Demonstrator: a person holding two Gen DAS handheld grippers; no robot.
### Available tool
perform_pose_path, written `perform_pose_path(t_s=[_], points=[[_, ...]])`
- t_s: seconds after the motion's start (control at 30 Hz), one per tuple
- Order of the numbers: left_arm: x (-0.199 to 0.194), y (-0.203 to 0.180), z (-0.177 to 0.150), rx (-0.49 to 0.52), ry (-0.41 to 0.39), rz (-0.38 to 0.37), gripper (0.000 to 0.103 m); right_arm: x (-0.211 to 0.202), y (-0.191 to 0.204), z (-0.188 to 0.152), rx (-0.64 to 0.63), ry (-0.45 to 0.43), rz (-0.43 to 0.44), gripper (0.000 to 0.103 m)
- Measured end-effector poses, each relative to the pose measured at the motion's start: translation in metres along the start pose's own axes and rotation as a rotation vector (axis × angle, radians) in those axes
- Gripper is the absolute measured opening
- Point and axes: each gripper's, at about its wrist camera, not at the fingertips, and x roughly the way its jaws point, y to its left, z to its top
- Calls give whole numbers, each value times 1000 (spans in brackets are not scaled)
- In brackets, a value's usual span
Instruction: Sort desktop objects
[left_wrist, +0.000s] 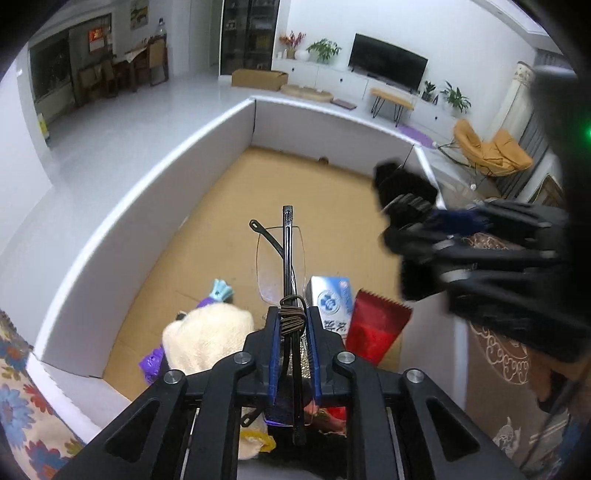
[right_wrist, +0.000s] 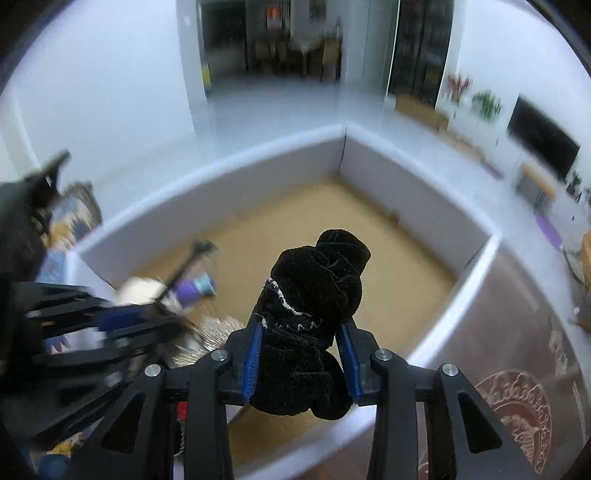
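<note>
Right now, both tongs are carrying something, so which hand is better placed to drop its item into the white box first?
Right, probably. Its tongs hold the black velvet pouch above the box's bare floor. The left tongs, holding glasses, hang over items already inside.

Glasses (left_wrist: 282, 254) over box (left_wrist: 147, 173); pouch (right_wrist: 317, 295) alongside.

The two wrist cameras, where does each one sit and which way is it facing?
Left wrist: sits behind the left gripper, looking steeply down into the white-walled box; its fingers pinch folded glasses; the right gripper crosses at right.
Right wrist: sits behind the right gripper, looking down into the same box; its fingers flank a black velvet scrunchie; the left gripper blurs at left.
Shared: box, glasses, each other's gripper.
</note>
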Motion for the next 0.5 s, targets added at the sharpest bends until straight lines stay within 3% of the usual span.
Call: perform_pose_path(t_s=[0.07,0.13,0.17,0.23,0.37,0.4,0.43,0.5], points=[[2,1,0,-2,0,6,43,29,-4,-1,0,103,-10,63],[-3,-1,-2,8,-39,16,77,33,-6,-7,-6,112,-27,72],[-8,-2,-4,13,-68,50,82,28,-8,-8,-8,96,-36,76],[-22,-7,-5,9,-144,164,103,12,-16,-4,0,63,-36,89],[-36,-7,5,-38,-160,315,103,-29,-26,-3,26,0,-66,95],[-39,-8,7,-50,-147,318,103,-38,-31,-1,41,-7,-67,98],[-43,-7,3,-72,-140,289,103,-43,-35,2,58,-8,-66,102],[-49,-3,-3,-134,-130,219,103,-48,-35,4,85,5,-66,103]])
